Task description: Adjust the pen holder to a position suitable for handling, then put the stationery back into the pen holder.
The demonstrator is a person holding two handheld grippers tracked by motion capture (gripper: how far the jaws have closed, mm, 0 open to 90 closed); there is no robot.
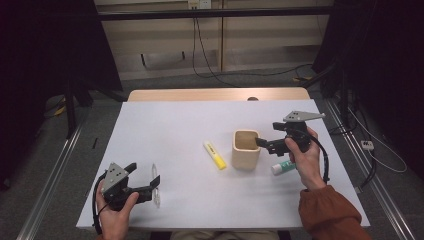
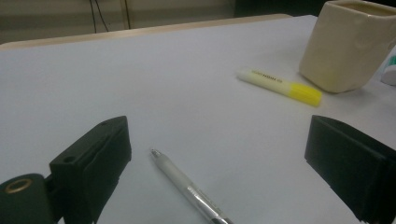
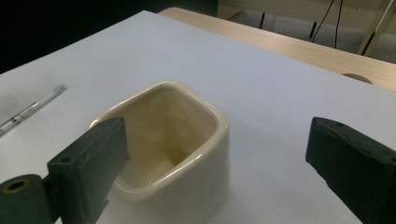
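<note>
A cream, square-sided ceramic cup (image 1: pixel 246 150) stands upright and empty in the middle right of the white table (image 1: pixel 190 120). My right gripper (image 1: pixel 267 135) hovers just right of its rim, jaws wide open, nothing held. In the right gripper view (image 3: pixel 217 140), the cup (image 3: pixel 168 140) sits below and between the jaws, untouched. My left gripper (image 1: pixel 144 174) rests open at the near left. A clear pen (image 2: pixel 187 186) lies on the table between its jaws (image 2: pixel 215 140), apart from both pads. The yellow highlighter (image 1: pixel 215 155) lies left of the cup.
A white tube with a green label (image 1: pixel 281 167) lies on the table right of the cup, under my right hand. A wooden strip (image 1: pixel 215 94) borders the table's far edge. Cables trail on the floor beyond.
</note>
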